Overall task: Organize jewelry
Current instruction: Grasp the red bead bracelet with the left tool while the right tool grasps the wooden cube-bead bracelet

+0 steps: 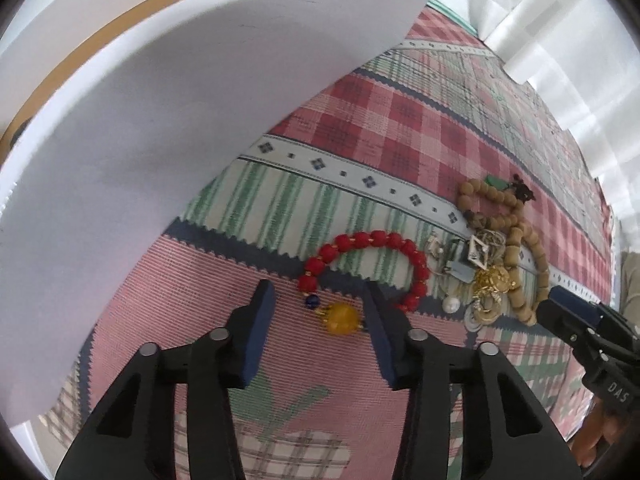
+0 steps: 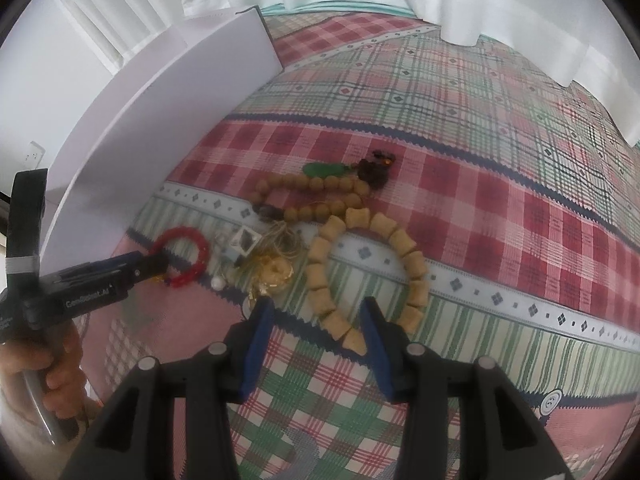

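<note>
The red bead bracelet [image 1: 368,268] lies flat on the plaid cloth [image 1: 400,120], with a blue bead and an amber bead [image 1: 342,319] at its 7 o'clock end. My left gripper [image 1: 320,312] has its fingers [image 1: 260,320] spread apart, one on each side of the amber bead, nothing clamped; I cannot tell whether they touch the cloth. At 3 o'clock from the bracelet sits a tangle of gold chain and pendants [image 1: 488,280], with a white pearl [image 1: 451,304] just beside it at 7 o'clock. A string of round tan beads [image 1: 492,196] lies at 12 o'clock from the tangle, a green pendant [image 1: 494,182] at its far end. A bracelet of larger barrel-shaped tan beads [image 2: 368,272] curves at 3 o'clock from the tangle in my right view. My right gripper [image 2: 318,320] has its fingers [image 2: 374,328] apart, astride the near end of that barrel-bead bracelet, gripping nothing. A white box [image 1: 160,100] stands at 10 o'clock from the red bracelet, its wall rising from the surface. White curtains [image 2: 480,0] hang beyond the far edge at 12 o'clock.
</note>
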